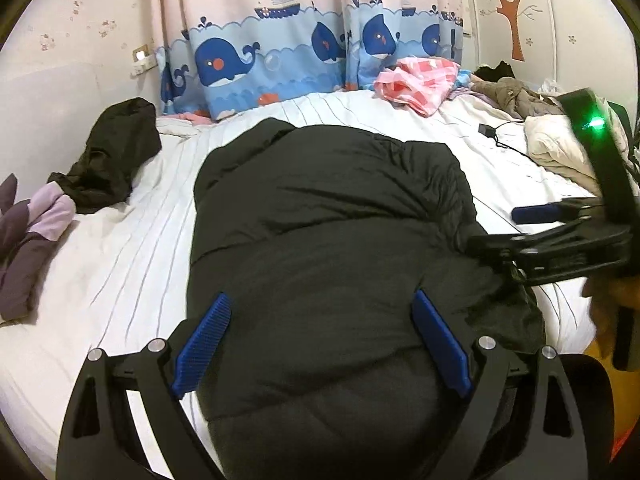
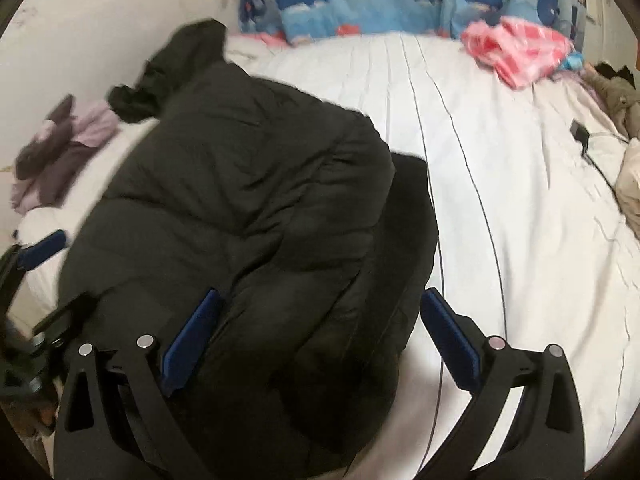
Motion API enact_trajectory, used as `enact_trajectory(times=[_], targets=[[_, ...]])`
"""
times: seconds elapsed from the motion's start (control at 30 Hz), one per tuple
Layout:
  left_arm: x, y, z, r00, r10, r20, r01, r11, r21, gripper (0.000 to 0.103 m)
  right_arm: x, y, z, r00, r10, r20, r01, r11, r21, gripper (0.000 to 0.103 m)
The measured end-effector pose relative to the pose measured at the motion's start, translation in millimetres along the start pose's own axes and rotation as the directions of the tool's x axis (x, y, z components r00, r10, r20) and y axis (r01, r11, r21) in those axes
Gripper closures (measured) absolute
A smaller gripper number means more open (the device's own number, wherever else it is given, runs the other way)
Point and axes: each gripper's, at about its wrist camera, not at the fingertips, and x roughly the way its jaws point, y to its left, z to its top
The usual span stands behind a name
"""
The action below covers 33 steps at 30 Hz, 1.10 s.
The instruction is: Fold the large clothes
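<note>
A large black puffer jacket lies folded into a bulky mound on the white striped bed; it also shows in the right wrist view. My left gripper is open, its blue pads spread over the jacket's near end, holding nothing. My right gripper is open above the jacket's near right edge, empty. The right gripper also shows at the right of the left wrist view, beside the jacket's right side. The left gripper's blue pad shows at the left edge of the right wrist view.
A black garment and purple clothes lie at the left of the bed. A pink checked cloth, brown and cream clothes and a charger with cable lie at the far right. Whale-print curtains hang behind.
</note>
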Motion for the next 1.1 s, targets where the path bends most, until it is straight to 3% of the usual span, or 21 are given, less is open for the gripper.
enact_trajectory(times=[0.07,0.13,0.23,0.43,0.6,0.87,1.03,1.1], targets=[[-4.1,0.4,-2.3,1.000,0.004,0.001,-0.004,1.000,-0.004,0.014,-1.3,4.6,-7.2,1.000,-0.014,-0.018,0.014,0.999,-0.036,0.007],[-6.6,0.7,-5.2,1.000,0.016,-0.001,-0.016,1.000,-0.004,0.013,13.2,9.2,-17.9,0.995,-0.036,-0.092,0.029,0.997,-0.077,0.007],[-12.3,1.9,-8.6,1.000,0.031,-0.007,-0.031,1.000,-0.003,0.013,19.9,0.7,-29.1,0.990,-0.034,-0.139,0.027,0.998,-0.050,0.007],[-26.3,23.3,-17.3,0.999,0.025,-0.029,-0.028,0.994,-0.103,0.009,-23.0,3.8,-33.9,0.998,-0.049,-0.044,0.050,0.999,0.004,0.007],[-39.1,44.3,-29.2,0.998,0.011,-0.067,-0.028,0.965,-0.262,0.007,-71.0,26.2,-60.8,0.996,-0.053,0.069,0.048,0.996,0.075,0.007],[-62.8,42.4,-37.3,0.994,0.070,-0.080,-0.089,0.959,-0.268,0.007,-81.1,72.2,-68.5,0.996,-0.087,0.036,0.086,0.996,0.032,0.007],[-67.9,46.1,-43.9,0.993,0.074,-0.091,-0.098,0.951,-0.293,0.007,-74.6,83.7,-71.2,0.995,-0.097,-0.031,0.098,0.994,0.037,0.007],[-72.3,45.9,-43.9,0.993,0.079,-0.083,-0.100,0.950,-0.295,0.007,-79.4,86.8,-74.1,0.995,-0.095,-0.006,0.095,0.995,0.032,0.007]])
